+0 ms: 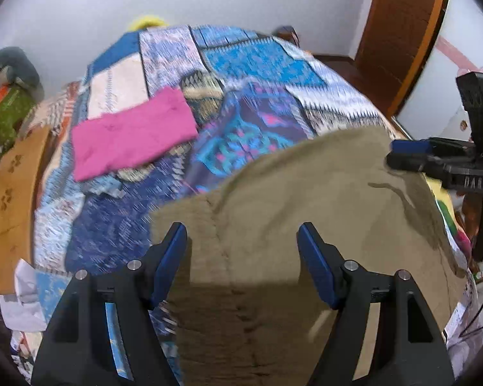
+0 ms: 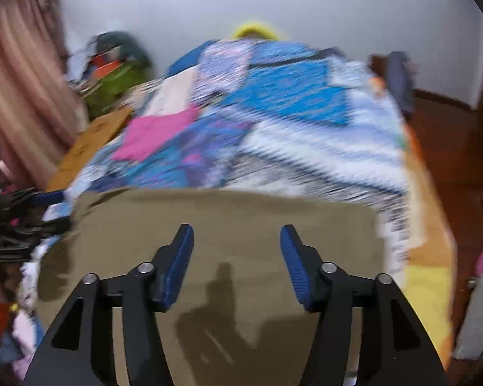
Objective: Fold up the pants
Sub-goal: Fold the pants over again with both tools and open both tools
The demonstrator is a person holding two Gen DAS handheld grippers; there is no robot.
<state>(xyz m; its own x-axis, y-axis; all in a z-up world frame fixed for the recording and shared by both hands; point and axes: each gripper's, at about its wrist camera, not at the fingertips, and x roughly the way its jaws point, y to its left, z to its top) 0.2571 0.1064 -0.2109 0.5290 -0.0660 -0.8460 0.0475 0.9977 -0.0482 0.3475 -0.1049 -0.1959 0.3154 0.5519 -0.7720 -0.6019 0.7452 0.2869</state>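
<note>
Olive-brown pants (image 1: 306, 199) lie flat on the near part of a bed, also in the right wrist view (image 2: 228, 218). My left gripper (image 1: 243, 234) is open and empty, its blue pads hovering over the pants' left part. My right gripper (image 2: 236, 236) is open and empty above the pants' near edge. The right gripper also shows at the right edge of the left wrist view (image 1: 412, 157), beside the pants' far right corner. The left gripper shows at the left edge of the right wrist view (image 2: 32, 206).
A patchwork blue quilt (image 1: 260, 64) covers the bed. A folded pink cloth (image 1: 132, 135) lies on it to the far left. A wooden board (image 1: 13, 199) runs along the bed's left side, a wooden door (image 1: 399, 38) stands at the right. Clutter piles at the far left (image 1: 6, 109).
</note>
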